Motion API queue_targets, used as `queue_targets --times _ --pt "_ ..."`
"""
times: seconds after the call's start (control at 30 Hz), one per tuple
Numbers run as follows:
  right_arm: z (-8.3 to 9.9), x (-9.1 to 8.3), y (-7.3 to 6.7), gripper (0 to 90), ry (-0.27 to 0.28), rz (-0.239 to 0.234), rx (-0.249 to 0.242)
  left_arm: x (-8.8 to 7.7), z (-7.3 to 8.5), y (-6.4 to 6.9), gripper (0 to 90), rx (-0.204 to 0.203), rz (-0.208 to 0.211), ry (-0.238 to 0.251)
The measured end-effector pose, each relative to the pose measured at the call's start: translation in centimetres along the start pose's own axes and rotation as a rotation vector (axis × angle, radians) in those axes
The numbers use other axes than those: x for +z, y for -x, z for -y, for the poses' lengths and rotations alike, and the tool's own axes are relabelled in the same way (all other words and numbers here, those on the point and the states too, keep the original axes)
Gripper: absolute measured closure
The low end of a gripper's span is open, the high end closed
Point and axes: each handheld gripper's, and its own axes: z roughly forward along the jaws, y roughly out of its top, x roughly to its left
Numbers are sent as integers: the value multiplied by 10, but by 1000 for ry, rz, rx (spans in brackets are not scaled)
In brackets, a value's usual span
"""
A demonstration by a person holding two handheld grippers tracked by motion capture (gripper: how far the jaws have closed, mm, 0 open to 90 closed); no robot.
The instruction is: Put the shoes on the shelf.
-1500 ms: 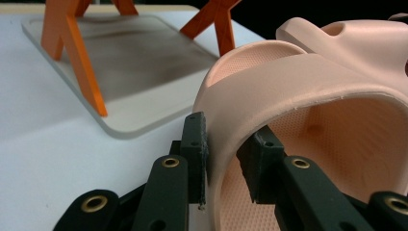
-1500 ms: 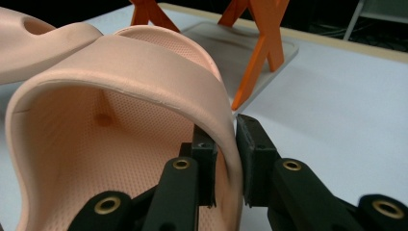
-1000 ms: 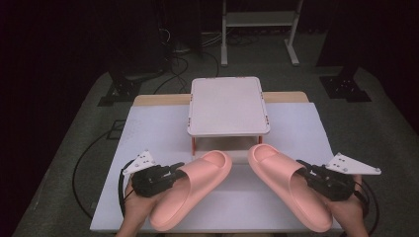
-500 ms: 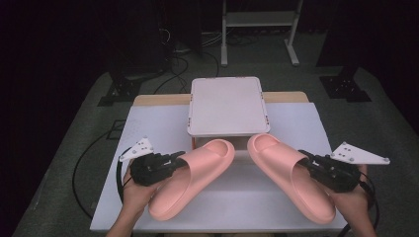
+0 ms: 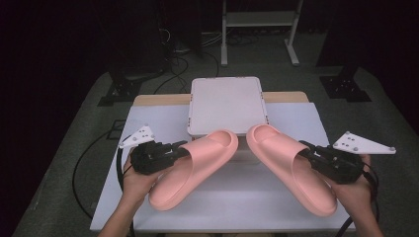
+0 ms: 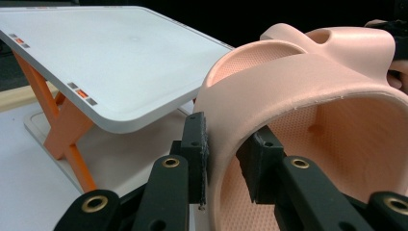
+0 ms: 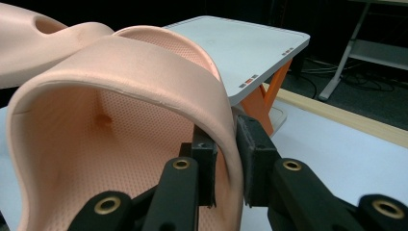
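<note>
1. Left gripper (image 5: 173, 150): jaws clamped on the strap edge of the left slipper (image 5: 195, 168), one pad outside the strap wall, one inside. The slipper is at front-left of the table, toe aimed inward toward the stand.
2. Likely step: carrying both slippers up onto the white stand (image 5: 227, 103). To do it well, keep the pinch deep on the strap; the foam is soft, so a shallow bite could slip or let the shoe swing.
3. Stand sits centre-back on the table (image 5: 148, 118), on orange legs (image 6: 57, 120). Its front edge is the obstacle: both toes are just beside it, so the soles need to clear the rim before going forward.
4. Toes of the two slippers are near each other at centre; keep them apart so they don't knock.
5. Right slipper (image 5: 291, 165): front-right, toe inward. Right gripper (image 5: 314, 153) jaws closed tight on its strap edge, same grip.
6. Cables (image 5: 81, 163) trail at the table sides, away from the path. Metal frame (image 5: 257, 29) well behind, not in the way.
</note>
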Motion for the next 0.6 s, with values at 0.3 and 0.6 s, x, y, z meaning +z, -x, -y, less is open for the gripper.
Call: queue_targets --times 0.3,0.6 --pt "-13 8 1 780 -2 -3 2 -1 -10 -7 730 -17 3 12" --pt "-27 18 1 780 -5 -10 -6 2 -20 -13 730 -24 3 10"
